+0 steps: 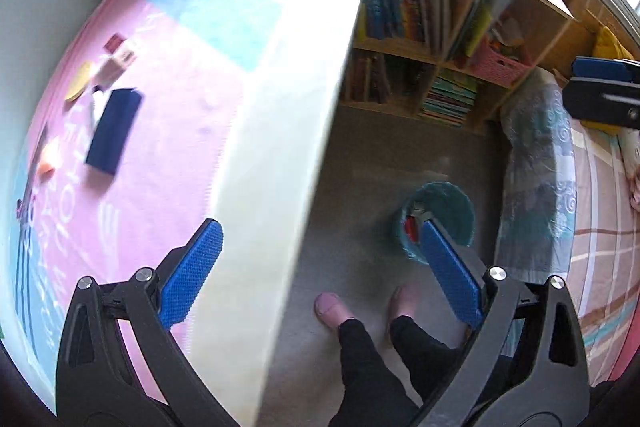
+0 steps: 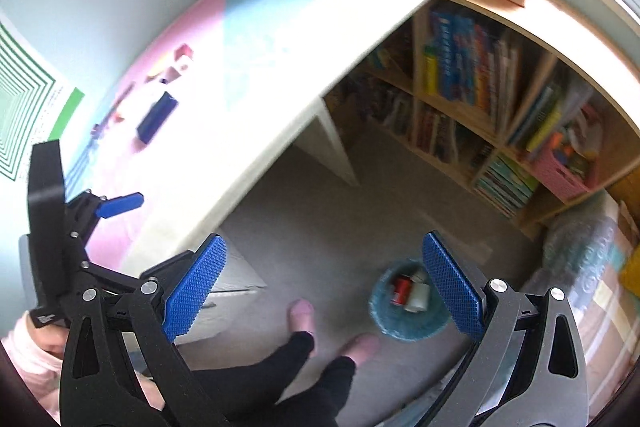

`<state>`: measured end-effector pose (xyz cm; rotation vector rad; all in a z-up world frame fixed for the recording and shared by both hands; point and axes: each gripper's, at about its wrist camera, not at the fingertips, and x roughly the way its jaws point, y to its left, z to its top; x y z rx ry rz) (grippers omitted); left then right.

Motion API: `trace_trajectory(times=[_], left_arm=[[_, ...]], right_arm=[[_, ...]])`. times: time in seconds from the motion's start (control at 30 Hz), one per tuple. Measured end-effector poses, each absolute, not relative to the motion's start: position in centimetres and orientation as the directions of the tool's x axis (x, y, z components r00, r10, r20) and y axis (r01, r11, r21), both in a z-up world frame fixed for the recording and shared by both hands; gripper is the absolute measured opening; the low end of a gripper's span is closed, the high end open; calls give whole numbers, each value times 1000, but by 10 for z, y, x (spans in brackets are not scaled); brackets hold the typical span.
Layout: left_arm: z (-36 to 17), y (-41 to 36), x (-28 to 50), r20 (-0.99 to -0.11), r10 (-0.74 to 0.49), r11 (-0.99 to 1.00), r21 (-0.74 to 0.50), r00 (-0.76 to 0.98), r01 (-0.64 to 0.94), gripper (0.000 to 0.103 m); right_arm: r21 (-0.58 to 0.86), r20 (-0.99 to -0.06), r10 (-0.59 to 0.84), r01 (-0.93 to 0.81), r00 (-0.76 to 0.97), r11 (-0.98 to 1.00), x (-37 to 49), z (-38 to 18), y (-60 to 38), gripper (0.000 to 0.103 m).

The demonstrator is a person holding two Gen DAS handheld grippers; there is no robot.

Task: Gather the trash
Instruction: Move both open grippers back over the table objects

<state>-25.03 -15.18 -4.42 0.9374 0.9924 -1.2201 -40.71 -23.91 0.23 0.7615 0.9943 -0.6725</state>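
My left gripper (image 1: 320,259) is open and holds nothing, hanging over the desk's front edge. On the pink and blue desk mat (image 1: 180,75) lie a dark blue box (image 1: 114,131), a small pink and red carton (image 1: 120,57), a yellow disc (image 1: 78,83) and an orange scrap (image 1: 48,163). My right gripper (image 2: 324,279) is open and empty above the floor. Below it a teal bin (image 2: 384,323) holds a red can (image 2: 401,290) and a white container (image 2: 418,297). The bin (image 1: 448,203) also shows in the left wrist view.
A person's legs in black trousers and pink slippers (image 2: 302,311) stand on the grey carpet beside the bin. A low bookshelf (image 2: 472,75) full of books runs along the back wall. A bed with a checked cover (image 1: 600,247) is at the right.
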Motion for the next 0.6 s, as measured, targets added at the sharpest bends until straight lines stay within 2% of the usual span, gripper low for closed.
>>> trace_trajectory(times=[0.6], left_arm=[[-40,-118,-101,-944,-287,358,49,160,932,97]], right_arm=[[242,-912,-54,641,406,728,-237,2,-236,97]])
